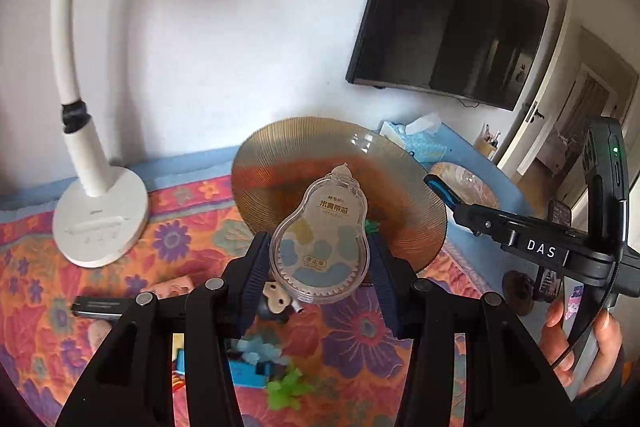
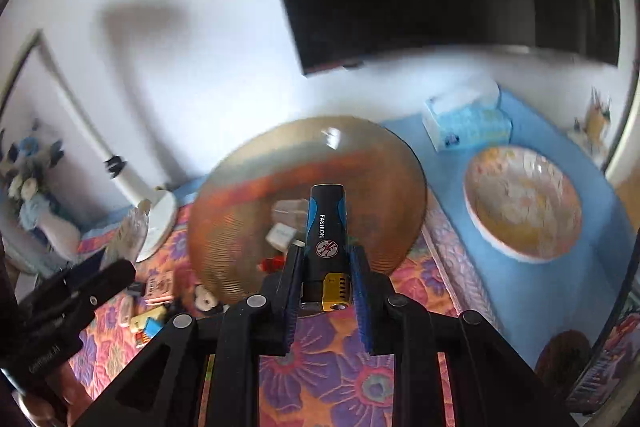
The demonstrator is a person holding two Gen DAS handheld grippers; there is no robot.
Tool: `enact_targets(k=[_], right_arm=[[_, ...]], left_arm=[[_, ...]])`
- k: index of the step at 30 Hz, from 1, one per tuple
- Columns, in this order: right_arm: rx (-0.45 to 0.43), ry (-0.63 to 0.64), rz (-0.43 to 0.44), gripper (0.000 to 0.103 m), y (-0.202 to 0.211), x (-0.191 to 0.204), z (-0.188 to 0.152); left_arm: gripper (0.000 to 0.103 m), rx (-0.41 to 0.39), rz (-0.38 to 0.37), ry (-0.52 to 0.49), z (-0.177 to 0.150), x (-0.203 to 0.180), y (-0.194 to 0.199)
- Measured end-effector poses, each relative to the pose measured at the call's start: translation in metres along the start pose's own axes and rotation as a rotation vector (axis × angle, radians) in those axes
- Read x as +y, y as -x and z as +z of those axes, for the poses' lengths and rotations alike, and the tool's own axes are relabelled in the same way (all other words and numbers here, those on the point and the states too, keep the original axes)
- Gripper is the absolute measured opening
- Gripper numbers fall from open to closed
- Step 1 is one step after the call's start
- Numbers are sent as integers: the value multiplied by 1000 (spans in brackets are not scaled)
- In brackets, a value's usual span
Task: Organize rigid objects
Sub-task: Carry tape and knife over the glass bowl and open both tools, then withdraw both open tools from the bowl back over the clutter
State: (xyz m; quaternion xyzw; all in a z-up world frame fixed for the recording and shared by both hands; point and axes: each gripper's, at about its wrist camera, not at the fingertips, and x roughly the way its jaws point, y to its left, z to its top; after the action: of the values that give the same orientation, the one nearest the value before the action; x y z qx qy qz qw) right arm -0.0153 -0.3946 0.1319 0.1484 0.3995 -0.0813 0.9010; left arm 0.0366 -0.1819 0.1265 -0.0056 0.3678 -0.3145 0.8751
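Here, in the left wrist view, a clear pear-shaped plastic correction-tape case (image 1: 319, 241) is held clamped between the blue-padded fingers of the left gripper (image 1: 318, 259), raised in front of the amber ribbed glass plate (image 1: 280, 163) that is taken as the landmark. Below the plate, on the flowered orange cloth (image 1: 352, 331), small things are scattered: a dark flat stick (image 1: 98, 307), a blue block (image 1: 248, 373) and a green plastic piece (image 1: 286, 393). Left of the plate a white desk lamp base (image 1: 100, 223) is seen; right of it the right gripper (image 1: 444, 193) reaches in with its load.

In the right wrist view, a black and blue lighter with a gold metal end (image 2: 326, 243) is gripped between the right gripper's fingers, which are closed on its sides, just in front of the plate's near rim. Right of the plate a pale patterned bowl (image 2: 524, 203) stands on a blue mat (image 2: 532, 283).

The step is judged to be the setting of both things into the plate. It would be done well if each were lowered close to the glass before release, one after the other, so that neither is dropped or knocked.

What already lies in the plate is blurred; only a white piece (image 2: 282, 233) and something red are made out. The lighter's far end is cut off in the left view.
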Motion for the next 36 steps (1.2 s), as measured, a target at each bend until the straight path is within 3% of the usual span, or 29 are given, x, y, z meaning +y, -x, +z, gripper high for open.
enact_targets(k=[4,6,7,9,12,19,21,23,26,29,33,34,36], right_arm=[[78,-47,-16,23,-28,-15,2],[67,-52,-21,23,-31,-17,5],[46,-49,-30,24,-30,-17,7],[7,-24,-81,41,-26,-18,11],[-36,6,-80,42,-11,-17,0],[-64,138,54,44,26,27,-47],[-80,197,115,52,32,49,-63],[-89,249,170,58,33,70,-78],[-55,296,237,58,17,94,-100],[-19,316,253,58,-7,105,-120],[49,286,249,58,-40,98,-139],[86,278,240,58,-47,98,-138],[78,272,255,58,-47,97,-136]], left_arm=[[46,63,-4,24,-4,-5,-35],[47,72,13,21,-4,-7,-42],[56,70,20,14,-2,-9,-43],[70,52,31,7,-3,-6,-33],[82,-10,25,49,-12,13,0],[82,-107,154,200,-64,77,82],[82,-111,179,249,-83,93,96],[82,-96,204,294,-101,107,100],[82,-69,290,305,-125,121,95],[82,-30,326,304,-145,133,83],[82,21,318,339,-163,142,73],[82,5,313,332,-163,141,75],[82,-9,315,322,-163,139,77]])
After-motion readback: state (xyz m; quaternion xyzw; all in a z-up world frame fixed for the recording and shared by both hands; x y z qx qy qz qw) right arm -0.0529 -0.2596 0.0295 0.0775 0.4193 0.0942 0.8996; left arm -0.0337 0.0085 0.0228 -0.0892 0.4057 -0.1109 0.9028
